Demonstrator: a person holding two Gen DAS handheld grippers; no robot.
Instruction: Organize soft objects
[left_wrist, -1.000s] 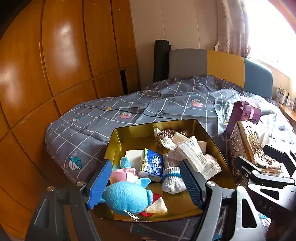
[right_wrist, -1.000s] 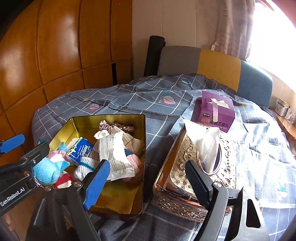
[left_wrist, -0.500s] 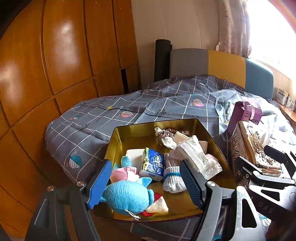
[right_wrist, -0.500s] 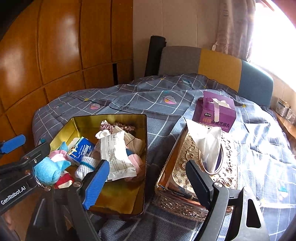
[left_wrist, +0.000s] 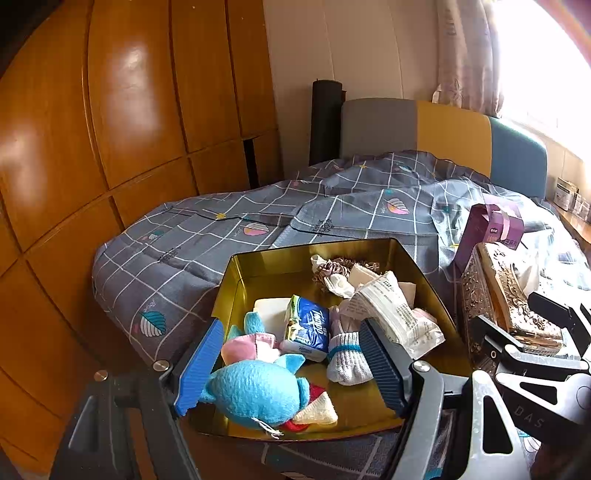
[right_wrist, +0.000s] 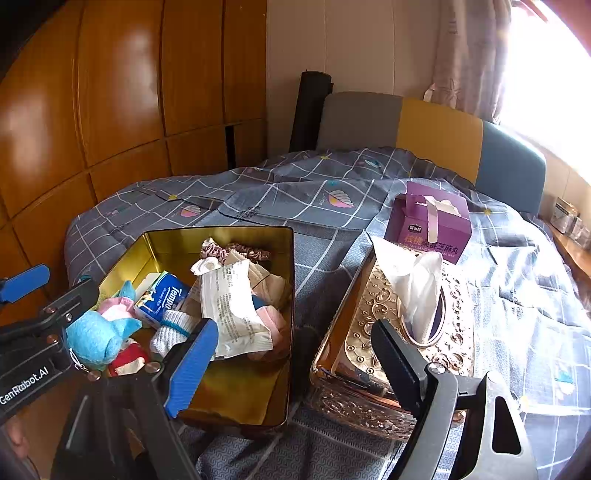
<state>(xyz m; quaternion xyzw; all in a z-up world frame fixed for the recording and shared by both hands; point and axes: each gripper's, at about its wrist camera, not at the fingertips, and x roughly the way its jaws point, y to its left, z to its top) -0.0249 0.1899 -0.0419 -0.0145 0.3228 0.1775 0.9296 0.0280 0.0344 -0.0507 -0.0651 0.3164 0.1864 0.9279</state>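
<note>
A gold tin (left_wrist: 255, 273) (right_wrist: 291, 280) lies on the bed and holds soft things. In it are a blue plush toy (left_wrist: 255, 391) (right_wrist: 92, 338), a pink cloth piece (left_wrist: 240, 347), a Tempo tissue pack (left_wrist: 308, 326) (right_wrist: 162, 297), a white sock with a blue band (left_wrist: 345, 358) (right_wrist: 171, 330), a white printed packet (left_wrist: 395, 314) (right_wrist: 232, 310) and a scrunchie (left_wrist: 343, 266). My left gripper (left_wrist: 290, 369) is open over the tin's near end. The plush lies between its blue fingers, against the left one only. My right gripper (right_wrist: 295, 365) is open over the tin's right wall, holding nothing.
An ornate gold tissue box (right_wrist: 373, 332) (left_wrist: 509, 295) with a tissue sticking out stands right of the tin. A purple carton (right_wrist: 432, 221) sits behind it. All rest on a grey checked quilt (right_wrist: 295, 192). A wooden wardrobe (left_wrist: 110, 129) runs along the left.
</note>
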